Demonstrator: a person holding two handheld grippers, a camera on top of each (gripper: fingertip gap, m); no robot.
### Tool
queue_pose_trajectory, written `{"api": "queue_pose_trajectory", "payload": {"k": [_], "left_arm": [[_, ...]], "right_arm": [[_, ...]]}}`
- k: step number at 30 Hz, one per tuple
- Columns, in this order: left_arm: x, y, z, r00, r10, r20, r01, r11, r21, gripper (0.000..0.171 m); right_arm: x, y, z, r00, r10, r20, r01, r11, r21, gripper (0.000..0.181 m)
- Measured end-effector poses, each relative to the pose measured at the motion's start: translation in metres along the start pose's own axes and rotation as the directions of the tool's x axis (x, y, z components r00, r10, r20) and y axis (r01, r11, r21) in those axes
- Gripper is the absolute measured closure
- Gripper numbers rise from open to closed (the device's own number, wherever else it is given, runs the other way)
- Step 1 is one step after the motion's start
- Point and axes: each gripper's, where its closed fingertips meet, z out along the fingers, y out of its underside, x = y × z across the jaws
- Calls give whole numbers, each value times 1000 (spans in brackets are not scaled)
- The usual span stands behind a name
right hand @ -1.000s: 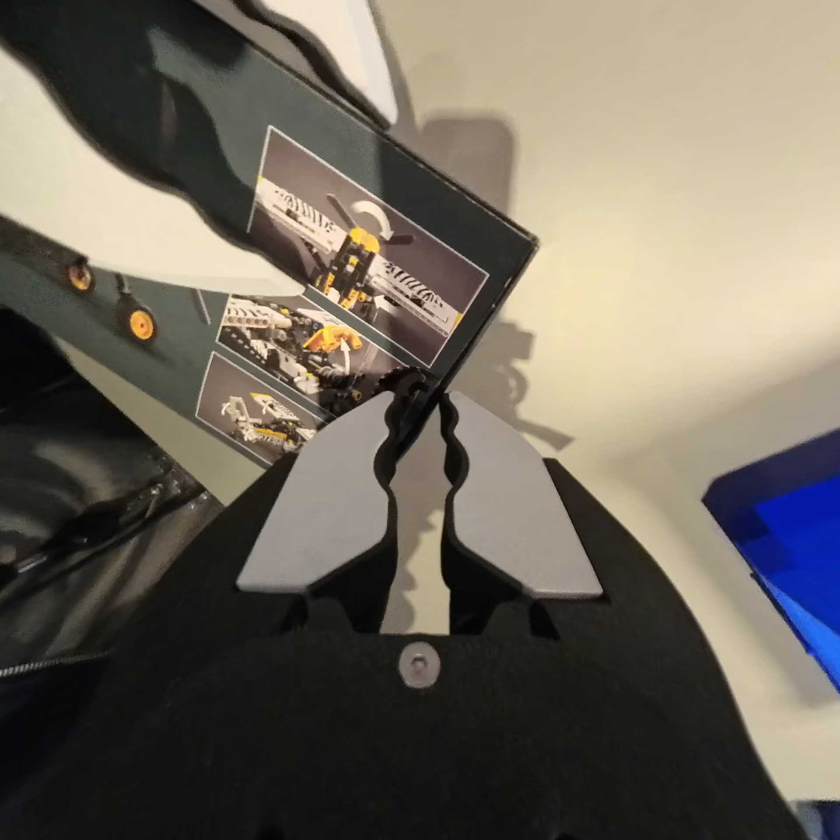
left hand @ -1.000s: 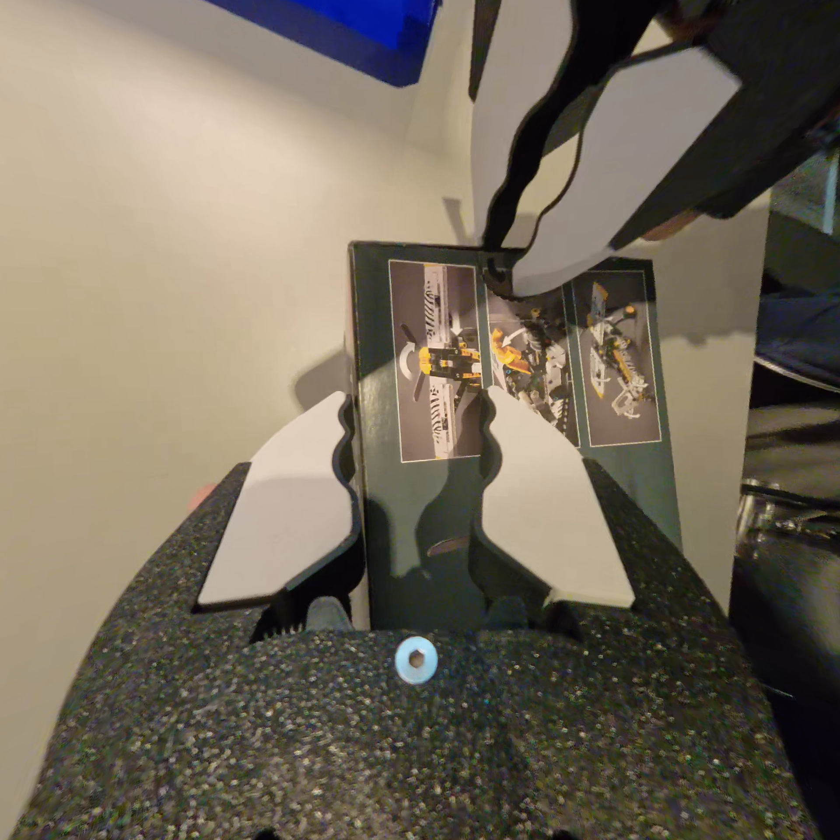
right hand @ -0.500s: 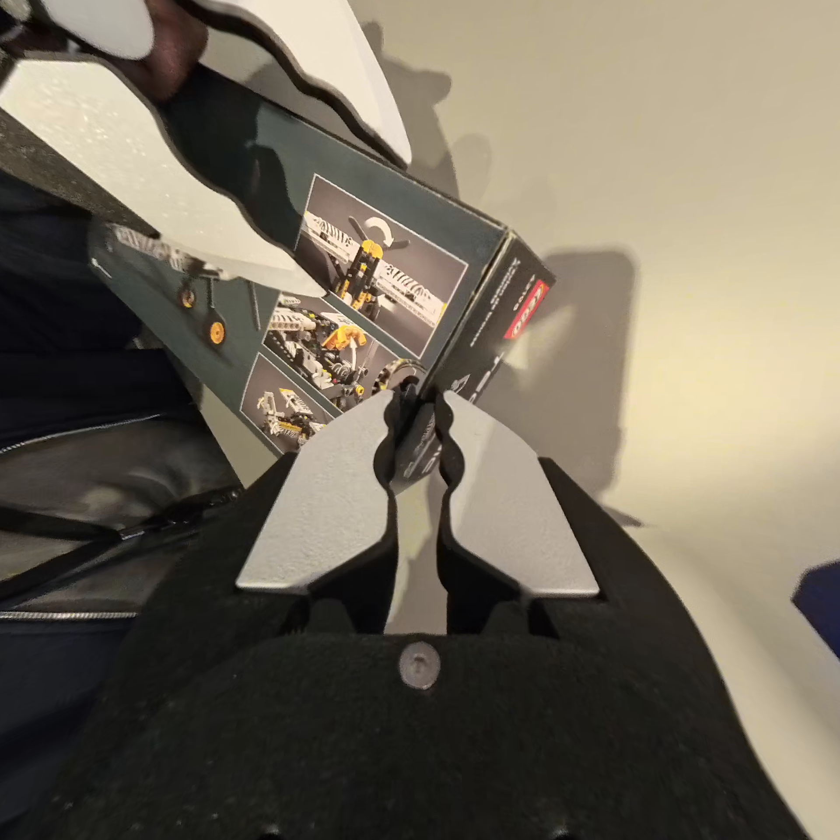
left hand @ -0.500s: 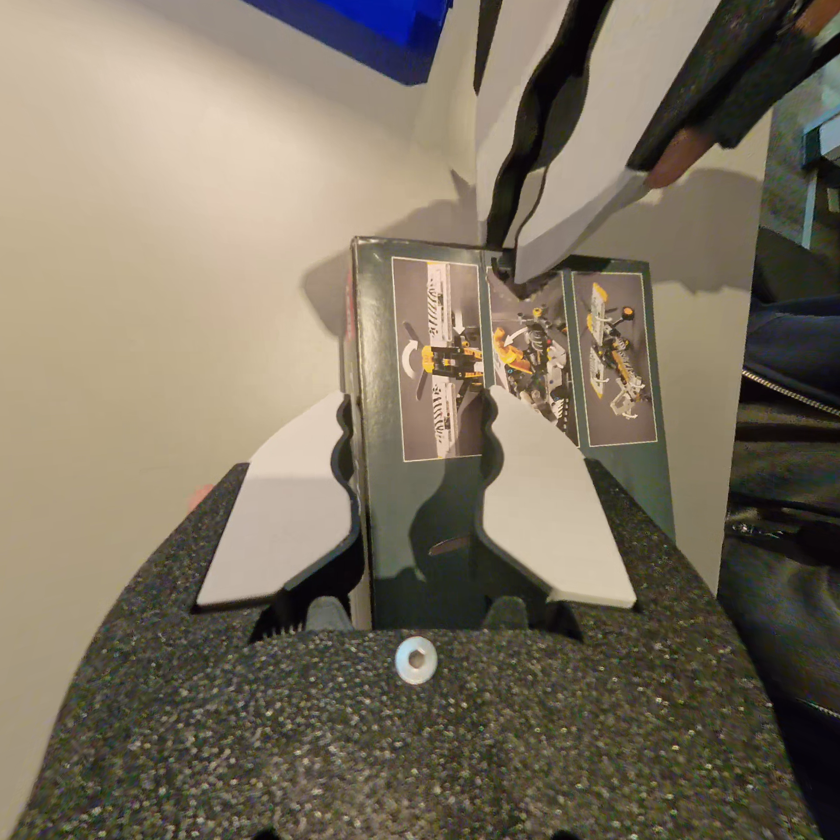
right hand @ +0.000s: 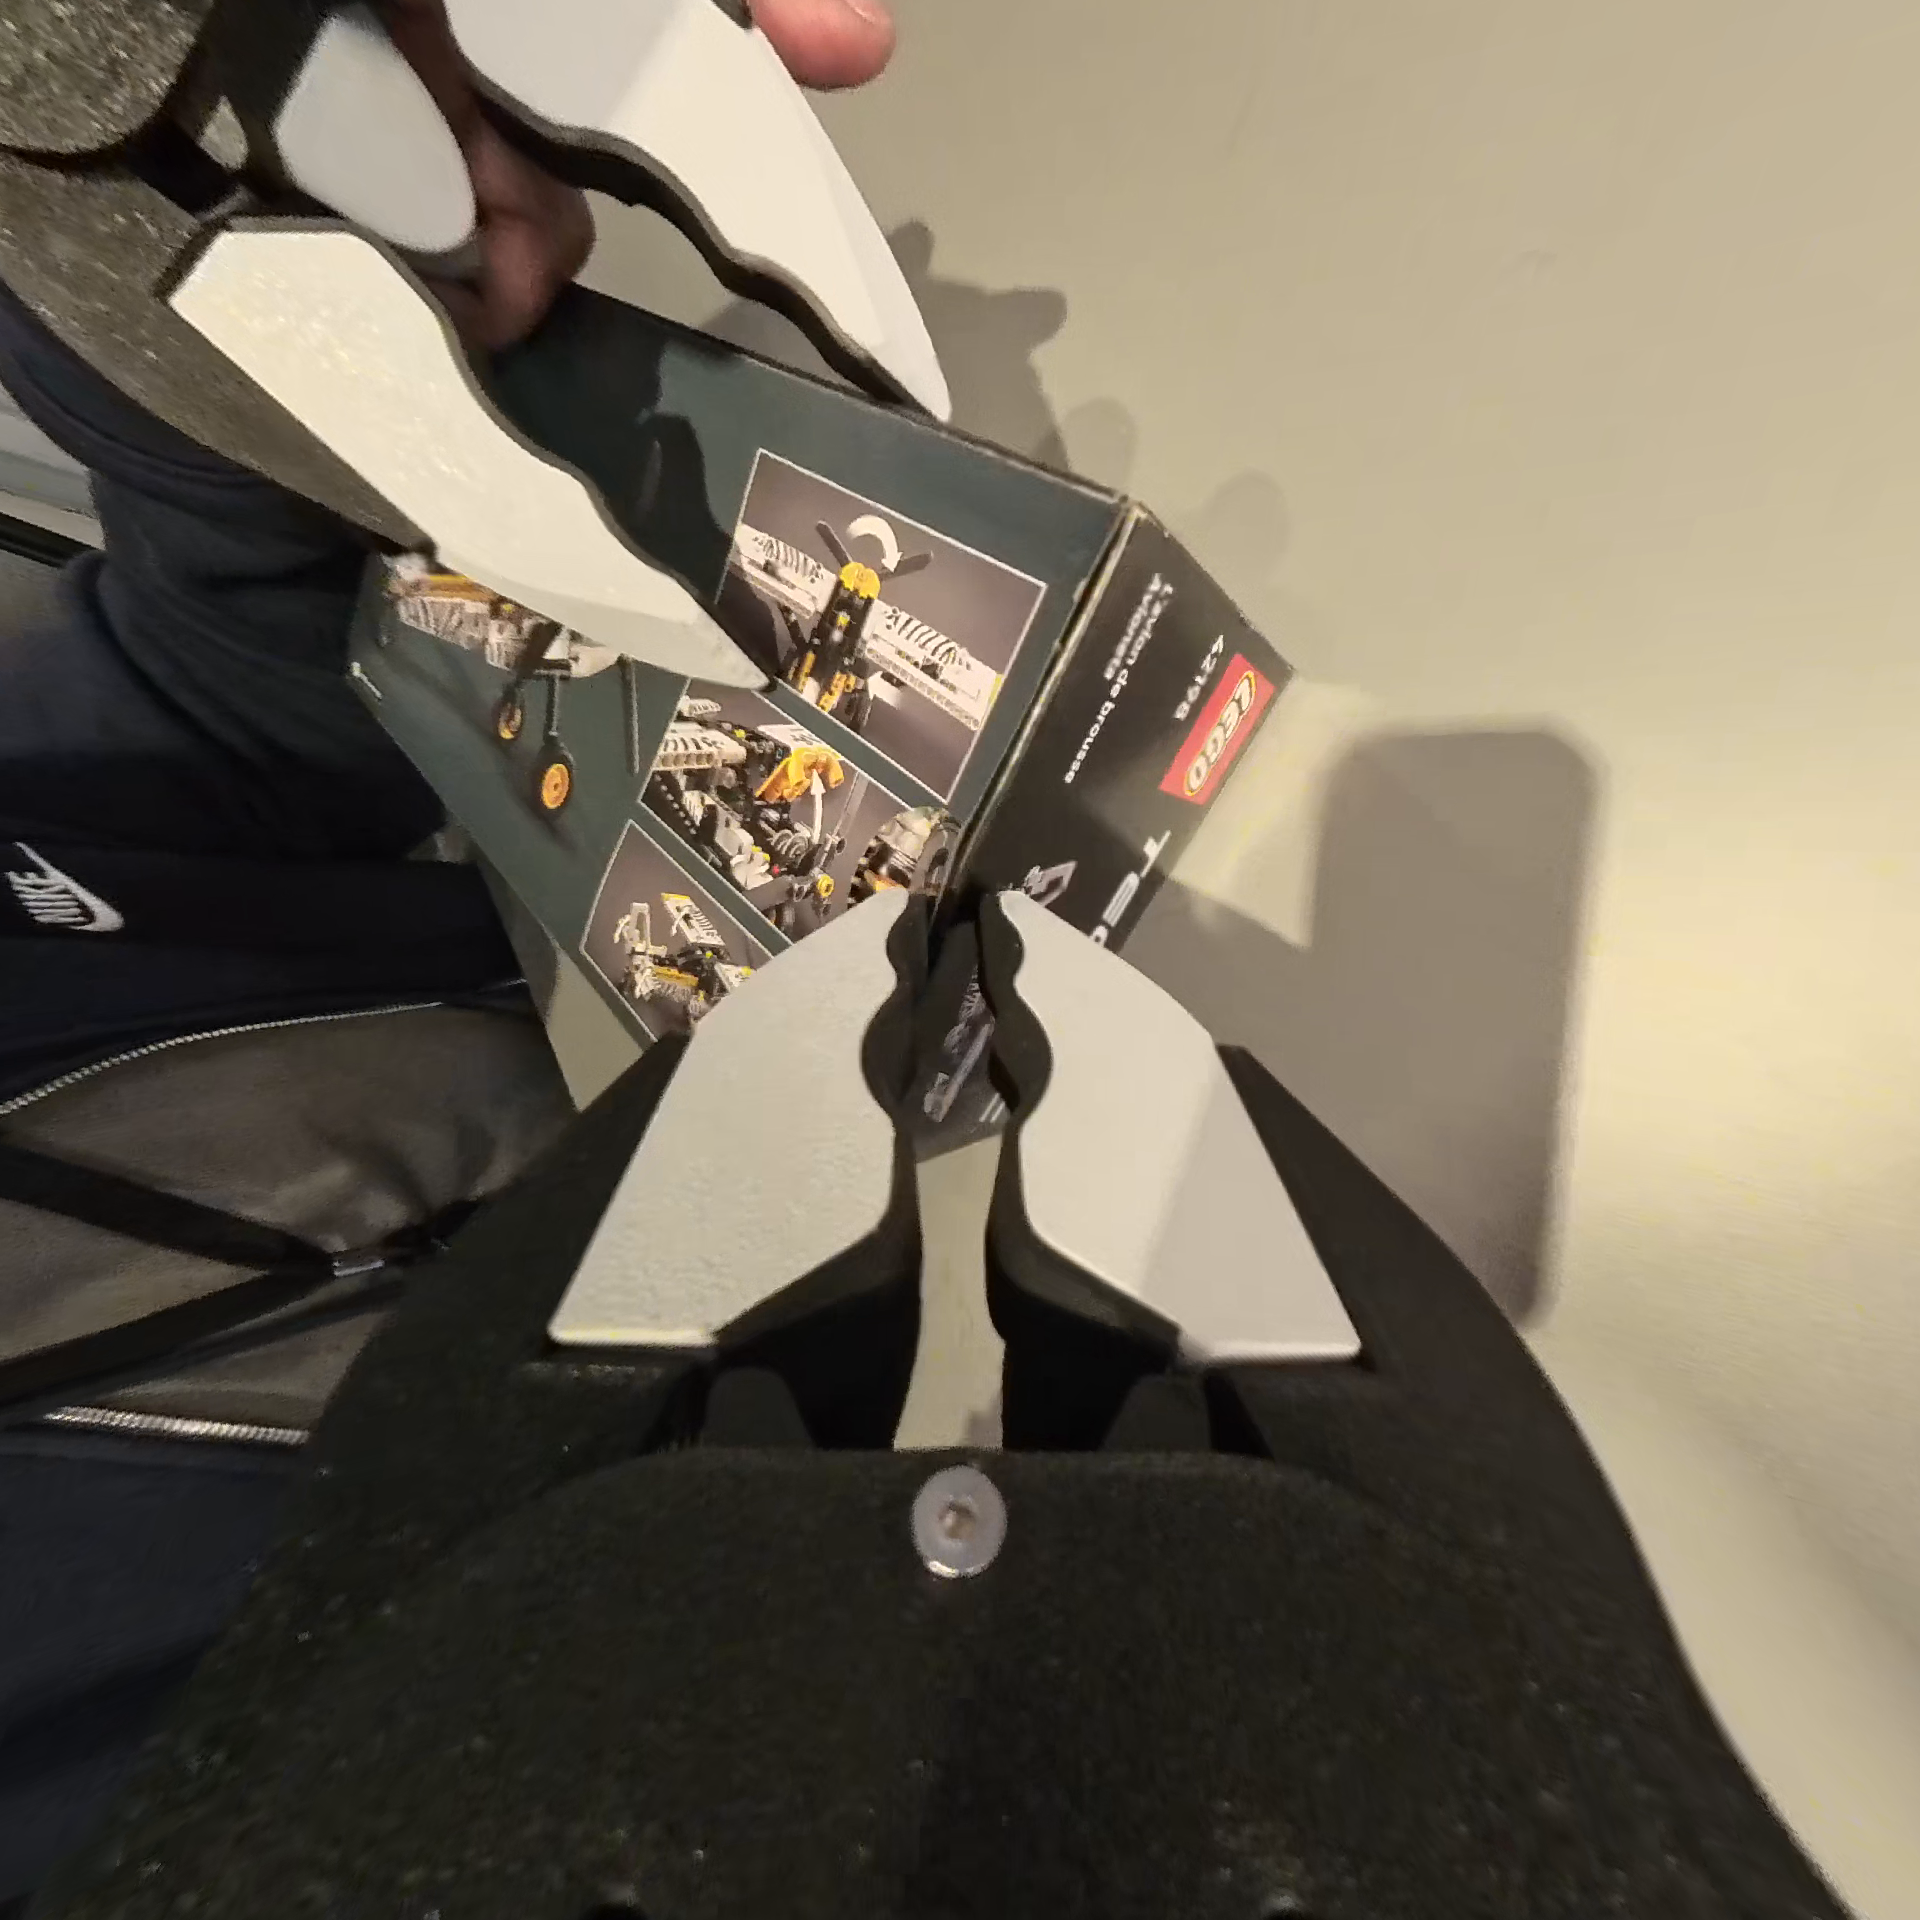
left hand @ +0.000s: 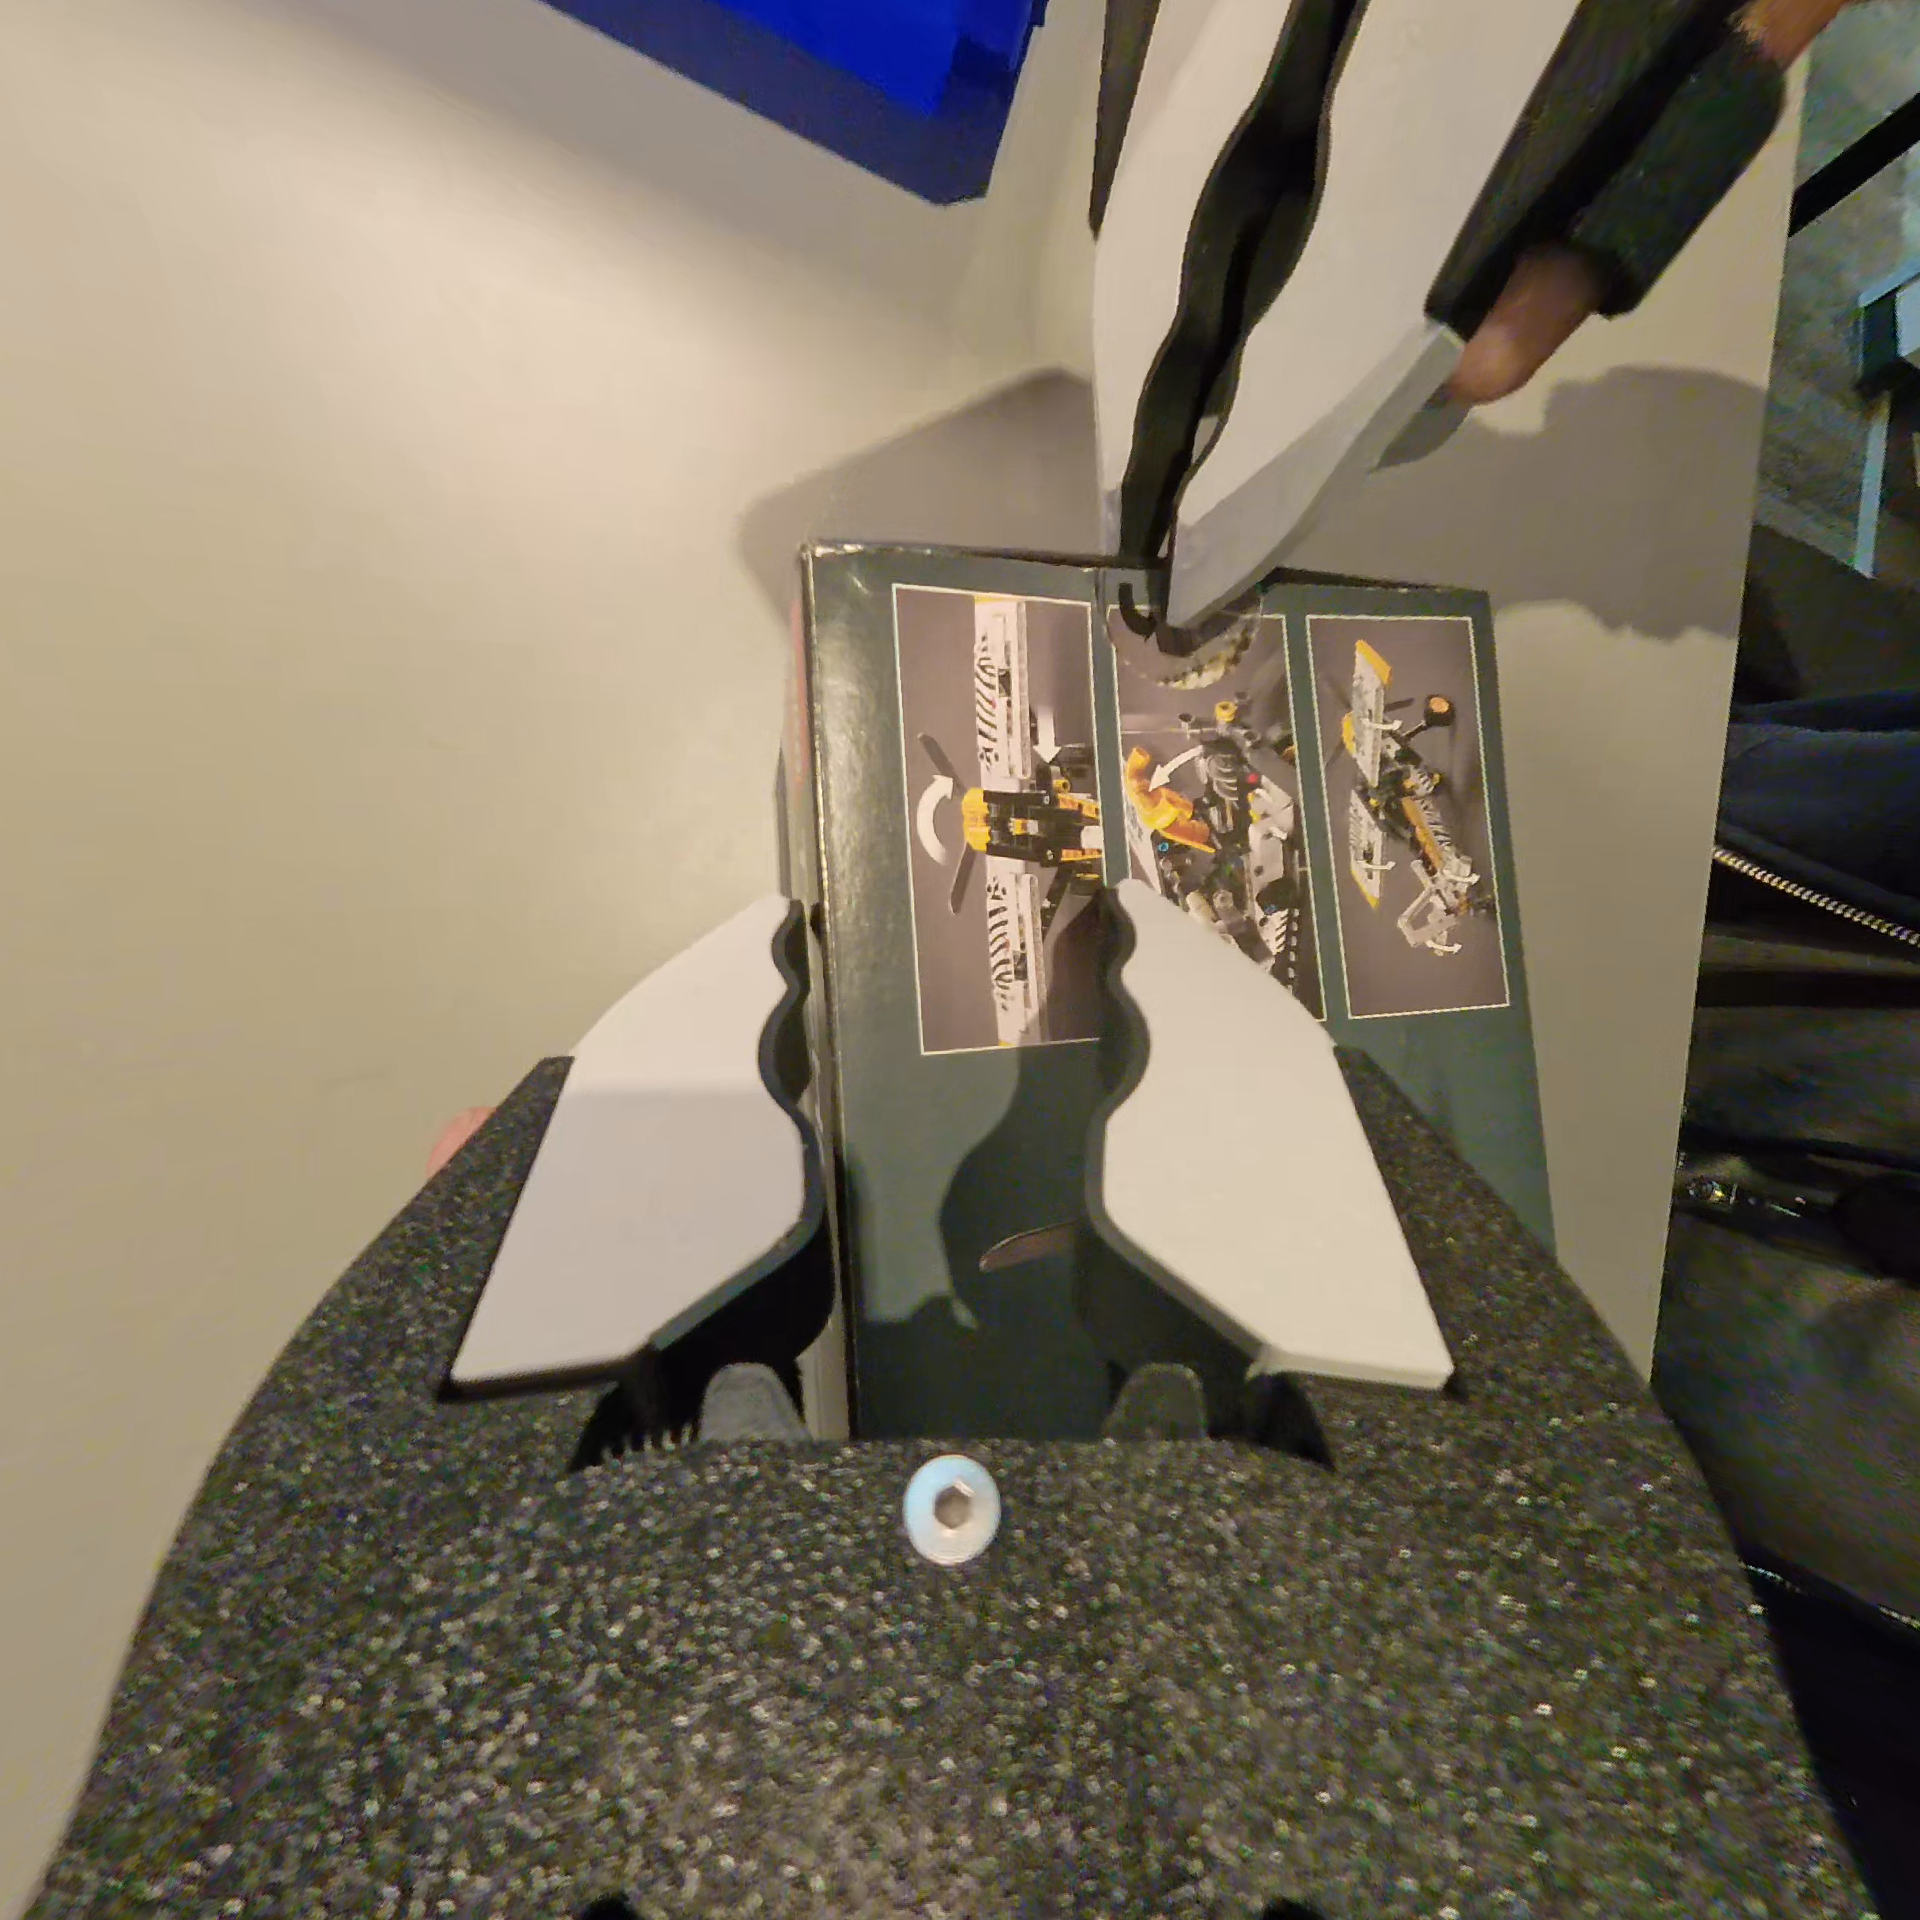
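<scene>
Dark green toy box held up off a pale cream table, clamped across its thickness by the left gripper. Far top edge pinched by the right gripper, clenched at the box corner. Beyond the box, a blue bin; beside it, a dark jacket.

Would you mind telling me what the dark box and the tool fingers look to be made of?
The box looks like printed cardboard with a slight sheen: sharp folded edges and a soft glare on its dark green face. The left tool fingers appear to be matte light grey plastic, flat-faced, edged with wavy black pads, possibly rubber. The right tool looks the same; its body seems speckled black foam or textured plastic.
</scene>
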Motion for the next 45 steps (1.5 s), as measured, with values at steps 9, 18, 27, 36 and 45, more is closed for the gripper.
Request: {"api": "queue_pose_trajectory", "payload": {"k": [9,18,27,36,45], "left_arm": [[0,-2,1,1000,-7,5,7,1000,8,117],[0,-3,0,1000,-13,-6,13,1000,13,117],[0,-3,0,1000,-14,-5,15,1000,11,117],[0,-3,1,1000,-5,11,5,1000,8,118],[-1,-3,2,1000,-5,22,5,1000,14,118]], "right_arm": [[0,-3,-2,992,7,127,-21,994,108,169],[2,-20,-26,986,-3,169,-50,948,314,167],[10,-12,0,992,-6,128,-14,988,154,146],[4,-9,0,991,-128,-36,122,984,-130,165],[8,-7,-2,991,-122,-62,104,964,-245,170]]}}
